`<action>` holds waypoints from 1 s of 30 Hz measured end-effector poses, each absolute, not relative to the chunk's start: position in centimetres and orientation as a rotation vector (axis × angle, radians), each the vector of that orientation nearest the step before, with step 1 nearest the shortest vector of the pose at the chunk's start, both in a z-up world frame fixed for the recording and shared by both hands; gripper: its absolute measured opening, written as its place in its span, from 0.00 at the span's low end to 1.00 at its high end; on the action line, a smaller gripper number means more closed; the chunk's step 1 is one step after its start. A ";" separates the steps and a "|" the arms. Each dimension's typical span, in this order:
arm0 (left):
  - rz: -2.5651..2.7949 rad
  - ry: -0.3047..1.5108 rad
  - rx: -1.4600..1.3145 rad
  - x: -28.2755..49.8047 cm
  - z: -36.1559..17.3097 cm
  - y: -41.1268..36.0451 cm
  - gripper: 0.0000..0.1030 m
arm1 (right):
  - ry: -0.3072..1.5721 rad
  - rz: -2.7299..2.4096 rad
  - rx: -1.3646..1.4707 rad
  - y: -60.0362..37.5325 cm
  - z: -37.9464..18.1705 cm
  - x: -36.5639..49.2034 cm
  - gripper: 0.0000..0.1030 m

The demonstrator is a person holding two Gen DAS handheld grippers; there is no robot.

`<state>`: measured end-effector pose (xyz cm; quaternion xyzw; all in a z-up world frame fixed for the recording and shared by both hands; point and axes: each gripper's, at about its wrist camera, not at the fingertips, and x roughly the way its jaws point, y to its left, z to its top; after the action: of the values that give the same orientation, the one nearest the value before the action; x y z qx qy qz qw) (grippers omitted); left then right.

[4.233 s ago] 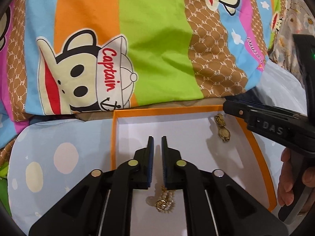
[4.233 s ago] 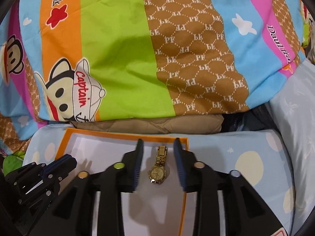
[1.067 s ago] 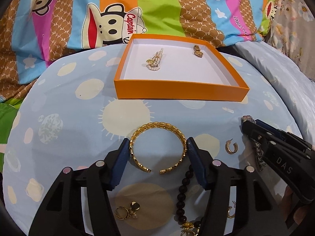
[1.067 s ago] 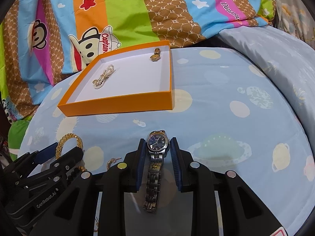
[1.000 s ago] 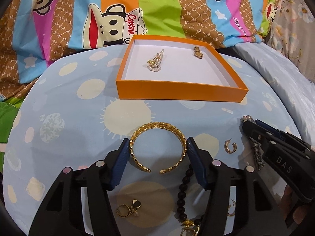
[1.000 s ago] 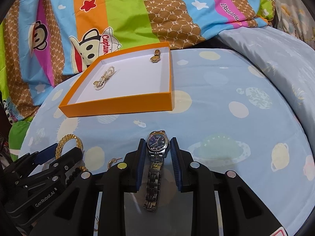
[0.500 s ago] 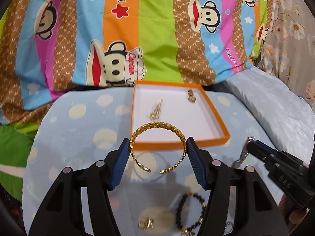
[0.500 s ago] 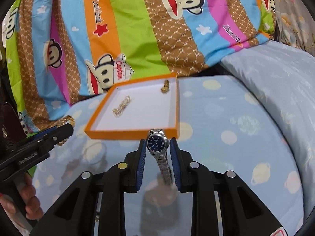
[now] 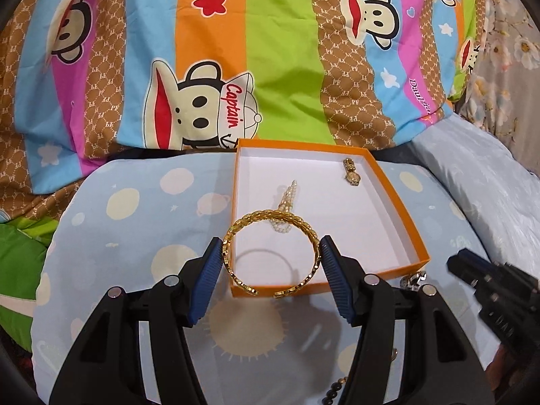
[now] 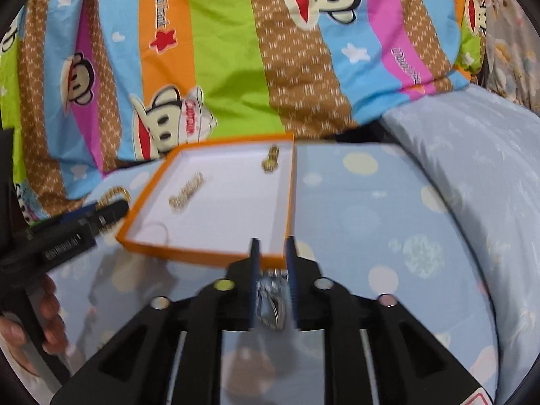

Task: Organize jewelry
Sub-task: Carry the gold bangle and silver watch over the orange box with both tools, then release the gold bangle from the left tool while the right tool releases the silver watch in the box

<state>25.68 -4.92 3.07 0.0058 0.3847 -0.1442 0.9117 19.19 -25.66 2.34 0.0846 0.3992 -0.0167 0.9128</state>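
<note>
Jewelry fills both our tools. Our left gripper (image 9: 271,263) clasps a gold cuff bracelet (image 9: 271,253) between its blue pads, raised over the near wall of the orange box (image 9: 401,216). Our right gripper (image 10: 272,290) pinches a silver watch (image 10: 271,298), blurred, low by the box's near right corner. Inside the box we see a pearl piece (image 9: 285,211) mid-floor and a small gold watch (image 9: 351,172) at the far right. A dark bead strand (image 9: 332,389) lies on the blue spotted sheet (image 9: 141,222); the monkey-print quilt (image 9: 270,50) rises behind.
</note>
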 end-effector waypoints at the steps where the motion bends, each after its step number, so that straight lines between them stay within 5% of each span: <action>1: -0.304 0.799 0.003 25.4 2.9 -4.8 0.56 | 0.840 -0.037 0.179 -25.6 1.6 19.2 0.35; 17: -0.311 0.817 -0.032 23.5 1.7 -3.7 0.56 | 0.923 -0.043 0.200 -25.1 -1.6 21.3 0.29; 30: -0.334 0.803 0.000 26.4 3.7 -5.0 0.56 | 0.743 0.024 0.214 -24.9 6.0 23.0 0.29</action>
<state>26.40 -5.01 3.73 -0.0001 0.3888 -0.1619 0.9070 23.03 -24.86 6.04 0.1043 0.3621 0.0118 0.9262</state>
